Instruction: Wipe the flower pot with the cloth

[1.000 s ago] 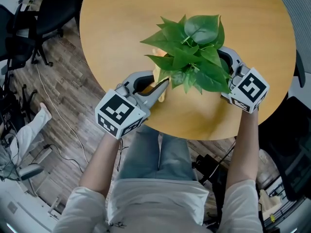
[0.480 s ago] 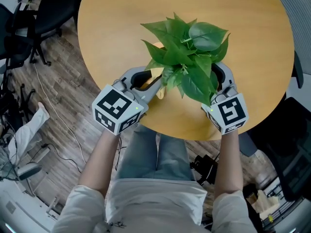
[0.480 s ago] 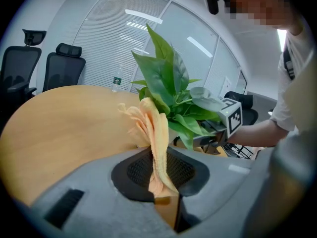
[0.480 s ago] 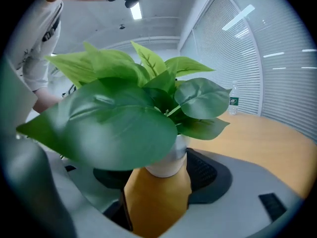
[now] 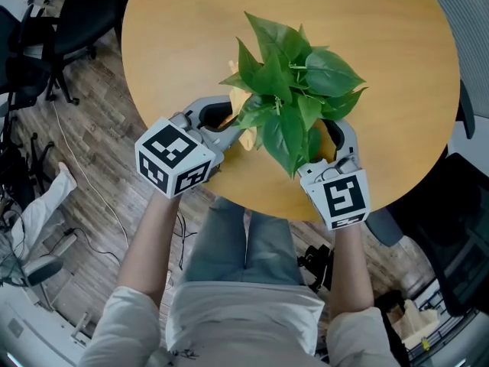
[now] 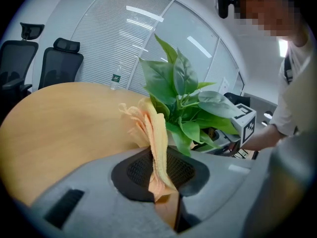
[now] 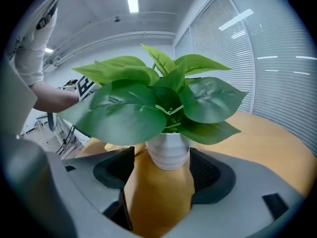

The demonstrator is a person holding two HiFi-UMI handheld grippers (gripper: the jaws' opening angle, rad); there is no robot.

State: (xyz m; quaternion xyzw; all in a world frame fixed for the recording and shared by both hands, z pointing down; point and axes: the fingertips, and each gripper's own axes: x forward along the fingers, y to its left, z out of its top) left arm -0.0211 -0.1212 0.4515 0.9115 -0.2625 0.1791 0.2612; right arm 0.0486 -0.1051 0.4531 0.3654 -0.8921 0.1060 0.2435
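A leafy green plant (image 5: 290,90) stands in a white ribbed flower pot (image 7: 169,151) on the round wooden table (image 5: 382,52). From the head view the leaves hide the pot. My right gripper (image 7: 163,156) reaches in from the table's near edge and is shut on the pot, its jaws wide on either side of it. Left of the plant, my left gripper (image 5: 235,131) is shut on a peach cloth (image 6: 154,133). The cloth's free end (image 5: 242,102) stands up beside the leaves. I cannot tell whether the cloth touches the pot.
Black office chairs (image 5: 46,44) stand off the table's far left, over a wooden floor with cables (image 5: 84,197). A small bottle (image 6: 115,78) stands at the table's far rim. The table's near edge runs just under both grippers, above the person's lap.
My right gripper has swung from the plant's right side round to its near side, and the plant has turned with it. The left gripper and cloth shifted slightly left.
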